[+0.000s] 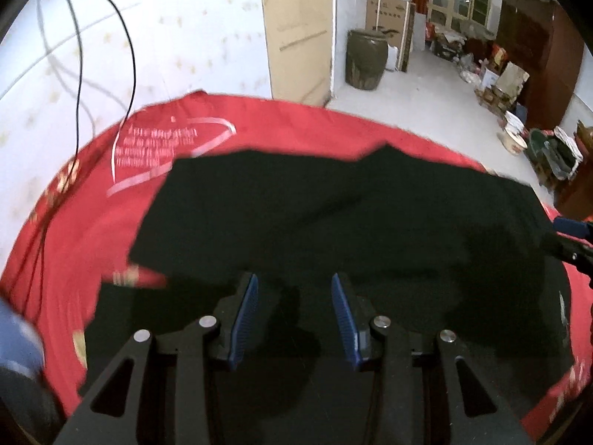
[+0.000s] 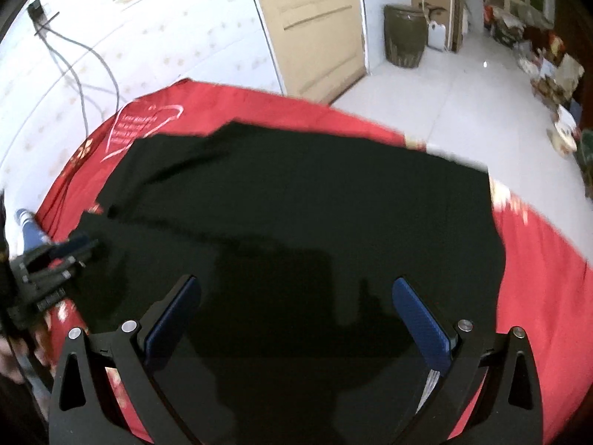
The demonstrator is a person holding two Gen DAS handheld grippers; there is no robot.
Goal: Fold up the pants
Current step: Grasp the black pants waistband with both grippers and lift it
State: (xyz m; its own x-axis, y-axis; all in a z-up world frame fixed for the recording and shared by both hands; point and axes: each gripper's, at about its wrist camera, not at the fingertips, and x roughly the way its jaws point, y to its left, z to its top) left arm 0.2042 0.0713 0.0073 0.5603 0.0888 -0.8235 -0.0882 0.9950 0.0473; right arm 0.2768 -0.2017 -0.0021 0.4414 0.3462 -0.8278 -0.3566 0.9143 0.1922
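Black pants [image 1: 333, 218] lie spread flat on a red cloth [image 1: 92, 230]; in the right wrist view the same pants [image 2: 296, 200] fill the middle. My left gripper [image 1: 294, 282] hovers over the near part of the pants, jaws apart, nothing between the blue pads [image 1: 244, 319]. My right gripper [image 2: 296, 285] hangs above the pants too, jaws wide apart and empty. The right gripper's tip [image 1: 572, 237] shows at the right edge of the left wrist view. The left gripper [image 2: 55, 256] shows at the left edge of the right wrist view.
The red cloth [image 2: 548, 259] carries a white heart print [image 1: 163, 152] at far left. Black cables [image 1: 129, 55] hang along the white tiled wall. Beyond the cloth are a door [image 1: 296, 29], a dark jar [image 1: 365, 59], cardboard boxes and clutter along the right wall.
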